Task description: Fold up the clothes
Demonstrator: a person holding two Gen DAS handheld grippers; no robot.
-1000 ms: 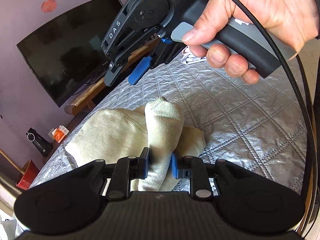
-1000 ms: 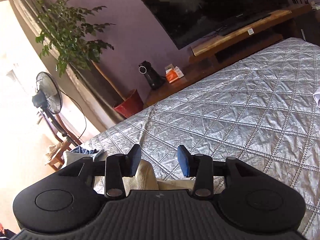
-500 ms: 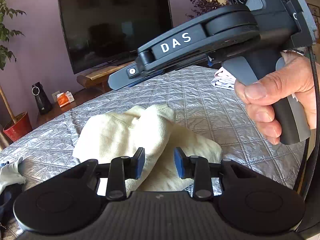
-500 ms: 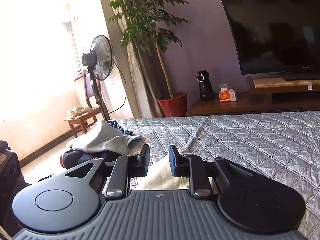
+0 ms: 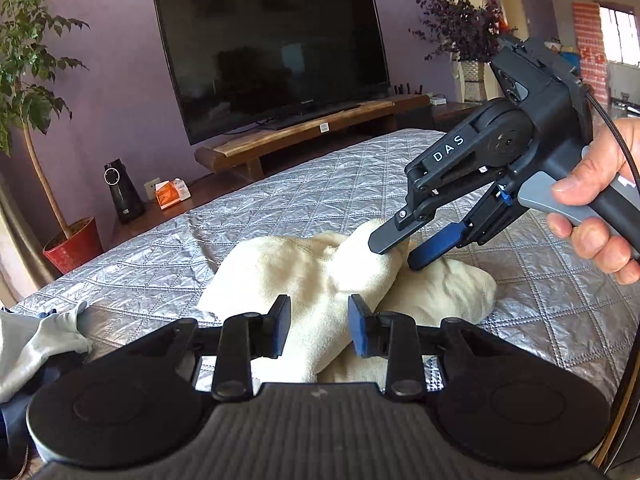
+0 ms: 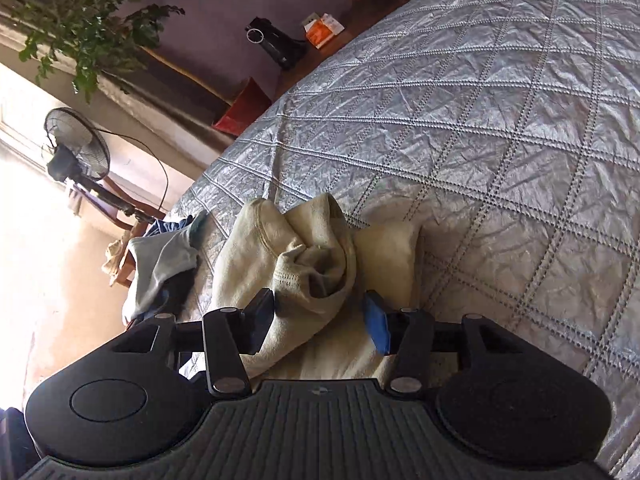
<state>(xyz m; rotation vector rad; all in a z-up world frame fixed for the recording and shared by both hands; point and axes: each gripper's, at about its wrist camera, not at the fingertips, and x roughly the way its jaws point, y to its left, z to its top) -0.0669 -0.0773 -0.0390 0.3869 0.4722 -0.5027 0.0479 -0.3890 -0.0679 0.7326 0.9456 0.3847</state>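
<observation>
2 tongs hover, both spread and empty, over a cream sweatshirt [image 5: 316, 268] bunched on the quilted bed [image 6: 500, 128]: left tongs [image 5: 318, 326], right tongs [image 6: 322, 320]. Soft, light, floppy fabric; probably best pinched at a hem or cuff.

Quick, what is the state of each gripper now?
Left gripper: open, holding nothing, over the cream garment.
Right gripper: open, jaws around a garment fold, not clamped.

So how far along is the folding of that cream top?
Nothing looks folded: the cream top lies bunched on the bed. In hand: both open grippers, left and right, straddle its sleeve ungripped. Left: all folds, plus the grey garment at the bed's edge.
</observation>
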